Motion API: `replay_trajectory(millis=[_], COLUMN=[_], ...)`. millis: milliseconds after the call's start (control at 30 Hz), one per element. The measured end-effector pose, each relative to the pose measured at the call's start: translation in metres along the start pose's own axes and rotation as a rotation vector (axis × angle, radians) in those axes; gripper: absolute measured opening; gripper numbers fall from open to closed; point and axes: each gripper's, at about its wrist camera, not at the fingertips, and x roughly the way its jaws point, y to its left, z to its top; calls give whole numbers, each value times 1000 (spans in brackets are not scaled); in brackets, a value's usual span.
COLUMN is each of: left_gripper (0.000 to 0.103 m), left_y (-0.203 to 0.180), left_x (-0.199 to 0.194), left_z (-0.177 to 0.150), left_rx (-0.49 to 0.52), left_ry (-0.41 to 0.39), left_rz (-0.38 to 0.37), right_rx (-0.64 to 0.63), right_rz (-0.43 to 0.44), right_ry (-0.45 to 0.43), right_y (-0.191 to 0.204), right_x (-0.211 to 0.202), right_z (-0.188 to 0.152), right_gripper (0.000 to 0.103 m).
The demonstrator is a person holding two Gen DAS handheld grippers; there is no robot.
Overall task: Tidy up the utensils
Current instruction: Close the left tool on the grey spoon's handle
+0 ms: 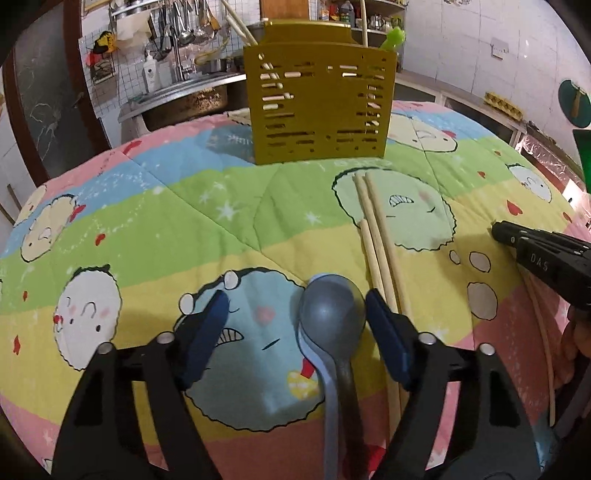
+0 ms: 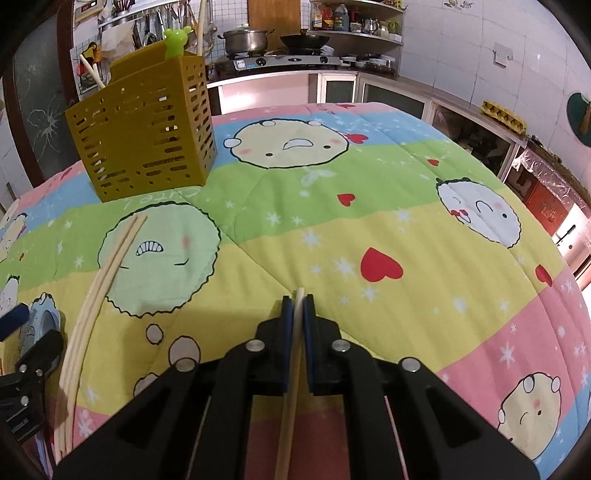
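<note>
A mustard-yellow slotted utensil holder (image 1: 319,107) stands at the far side of the cartoon quilt; it also shows in the right wrist view (image 2: 144,136), with chopsticks and a green frog-topped utensil (image 2: 176,41) in it. My left gripper (image 1: 295,325) is open, its jaws either side of two stacked spoons, a grey one (image 1: 332,306) on a light blue one (image 1: 325,376), lying on the quilt. Loose chopsticks (image 1: 376,243) lie just right of the spoons and show in the right wrist view (image 2: 99,280). My right gripper (image 2: 299,306) is shut on one chopstick (image 2: 293,369); it shows at the right in the left wrist view (image 1: 496,230).
The quilt (image 2: 369,229) covers the whole table. Behind it run a kitchen counter with a stove, pot (image 2: 245,38) and pan, and a sink with hanging ladles (image 1: 181,26). An egg tray (image 2: 504,112) sits on the right counter.
</note>
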Motion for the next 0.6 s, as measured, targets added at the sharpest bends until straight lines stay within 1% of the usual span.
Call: replay_trajectory(millis=[167, 300, 367, 433, 567, 600], left_gripper=[69, 63, 59, 49, 40, 36], left_y=[0, -2, -3, -4, -4, -3], left_x=[8, 8, 7, 6, 5, 4], left_z=[-1, -1, -1, -1, -1, -1], left_rx=[-5, 1, 3, 5, 5, 1], left_ry=[31, 29, 24, 17, 8, 5], left_rz=[-7, -11, -16, -18, -26, -29], right_rx=[-6, -8, -1, 1, -3, -4], right_rz=[-12, -14, -9, -9, -15, -16], right_ry=[-7, -11, -12, -14, -19, -20], right_y=[2, 2, 0, -1, 0, 0], right_x=[0, -1, -1, -2, -3, -4], right_z=[-1, -2, -2, -2, -3, -3], right_gripper=[7, 7, 7, 7, 7, 7])
